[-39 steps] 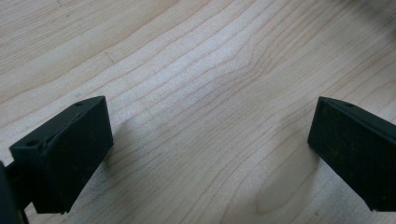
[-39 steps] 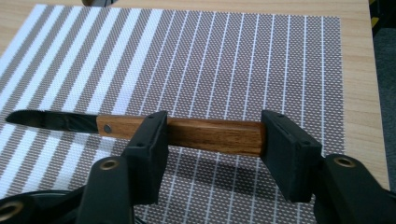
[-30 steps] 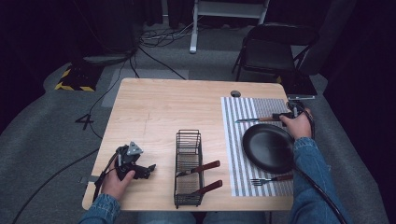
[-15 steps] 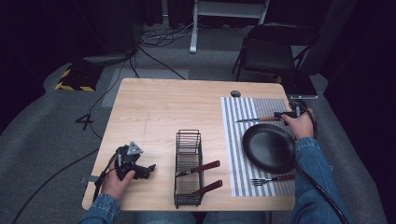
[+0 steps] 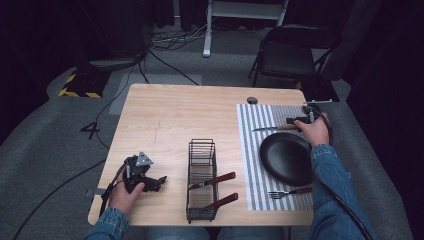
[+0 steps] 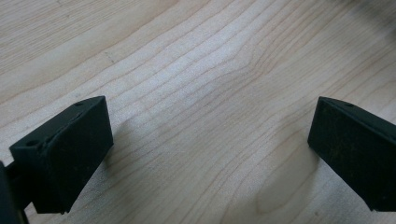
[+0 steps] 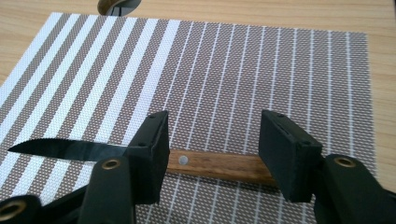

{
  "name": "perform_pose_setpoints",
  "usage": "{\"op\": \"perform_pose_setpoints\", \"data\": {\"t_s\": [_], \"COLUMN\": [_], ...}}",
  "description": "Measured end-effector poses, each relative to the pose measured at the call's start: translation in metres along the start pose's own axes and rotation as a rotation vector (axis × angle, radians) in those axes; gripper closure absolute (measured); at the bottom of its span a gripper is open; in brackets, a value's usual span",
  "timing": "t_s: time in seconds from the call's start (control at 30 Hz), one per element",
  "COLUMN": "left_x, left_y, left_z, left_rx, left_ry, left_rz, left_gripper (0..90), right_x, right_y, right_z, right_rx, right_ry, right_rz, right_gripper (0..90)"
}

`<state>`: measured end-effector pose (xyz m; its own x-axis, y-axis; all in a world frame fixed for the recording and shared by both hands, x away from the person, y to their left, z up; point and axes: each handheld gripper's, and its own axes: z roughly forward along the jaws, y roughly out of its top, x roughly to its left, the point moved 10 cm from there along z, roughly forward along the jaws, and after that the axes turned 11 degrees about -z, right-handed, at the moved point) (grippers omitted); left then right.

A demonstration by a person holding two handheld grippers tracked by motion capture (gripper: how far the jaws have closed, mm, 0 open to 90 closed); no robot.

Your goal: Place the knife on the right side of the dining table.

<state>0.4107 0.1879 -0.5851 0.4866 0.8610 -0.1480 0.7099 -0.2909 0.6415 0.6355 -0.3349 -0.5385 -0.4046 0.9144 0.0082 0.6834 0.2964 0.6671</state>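
Watching the right tongs [image 7: 212, 151]: spread wide, one jaw on each side of the knife's wooden handle, gripping nothing as far as I can see.
Knife [image 7: 140, 156]: flat on the striped placemat [image 7: 261, 70], above the black plate [image 5: 286, 158] in the high view, serrated blade pointing toward the middle of the surface [image 5: 185, 115].
Risk on lifting away: my jaws straddle the handle closely, so a skewed withdrawal could catch it and drag the knife out of line, or spin it against the plate rim.
Risk on closing: if I squeeze here, I judge the pads would meet the handle lengthwise, a poor hold that may let the blade end sag.
Placemat: light weave; a jaw scraping it could shift it, and the fork [image 5: 290, 192] with it.
Left tongs [image 6: 205, 149]: spread over bare wood near the wire rack [image 5: 201, 180], idle; low risk there, I think.
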Motion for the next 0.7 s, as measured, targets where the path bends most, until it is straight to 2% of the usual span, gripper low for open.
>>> {"op": "perform_pose_setpoints", "data": {"t_s": [0.2,0.47,0.7], "left_x": [0.0,0.0,0.0], "left_y": [0.0,0.0,0.0], "left_z": [0.0,0.0,0.0], "left_rx": [0.0,0.0,0.0], "left_ry": [0.0,0.0,0.0], "left_rz": [0.0,0.0,0.0], "left_gripper": [0.2,0.2,0.2], "right_x": [0.003,0.002,0.002], "right_y": [0.0,-0.01,-0.012], "right_z": [0.008,0.012,0.01], "right_rx": [0.017,0.055,0.052], "right_ry": [0.003,0.0,0.001], "right_rz": [0.005,0.056,0.06], "right_gripper": [43.8,43.7,43.5]}}
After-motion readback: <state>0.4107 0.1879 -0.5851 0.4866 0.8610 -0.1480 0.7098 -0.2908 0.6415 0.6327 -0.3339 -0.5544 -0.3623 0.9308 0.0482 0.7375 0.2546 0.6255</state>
